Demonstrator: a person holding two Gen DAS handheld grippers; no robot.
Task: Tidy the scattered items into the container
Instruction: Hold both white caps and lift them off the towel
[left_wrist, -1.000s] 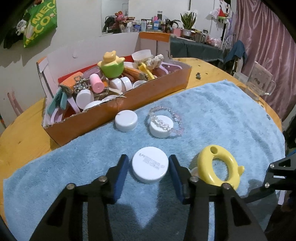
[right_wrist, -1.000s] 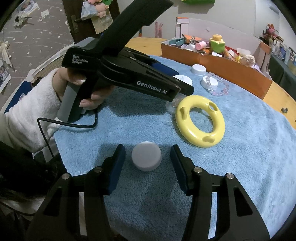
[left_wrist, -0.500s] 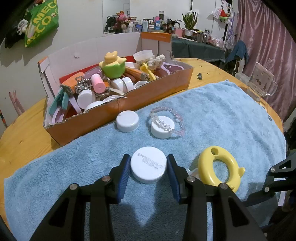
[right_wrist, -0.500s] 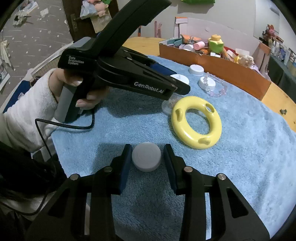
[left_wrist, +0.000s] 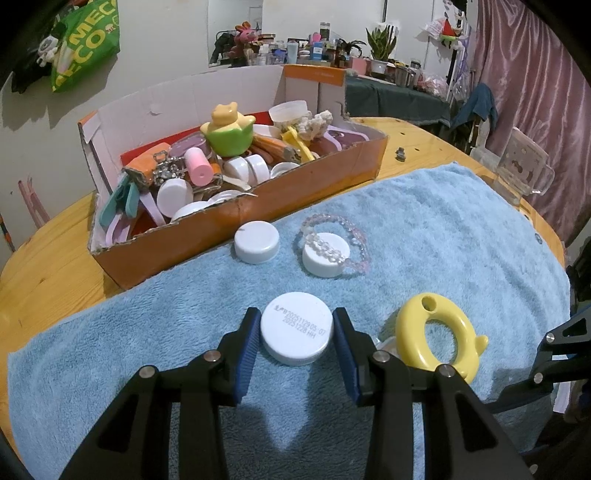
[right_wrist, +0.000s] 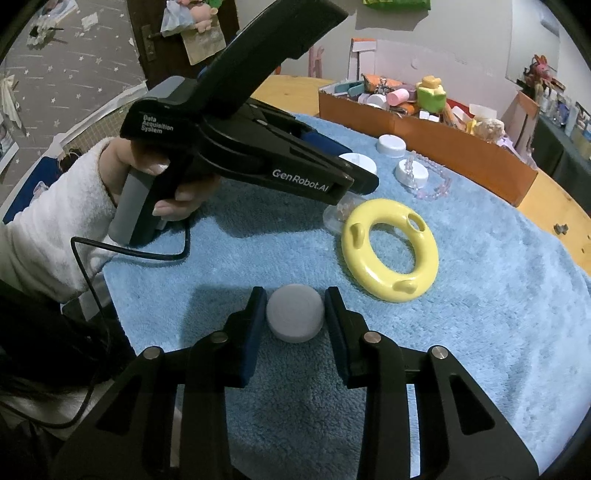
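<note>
Left claw clamped on printed white cap; right claw just closed, clamped on plain white cap. Caps likely light, stiff, smooth; grip rim sides.

Right claw just closing on grey cap, pads seemingly touching.

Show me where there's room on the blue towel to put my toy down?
The towel is bare on the wide stretch right of the yellow ring, out to its edge. It is crowded between the ring and the box, where two caps and a bead bracelet lie.
</note>
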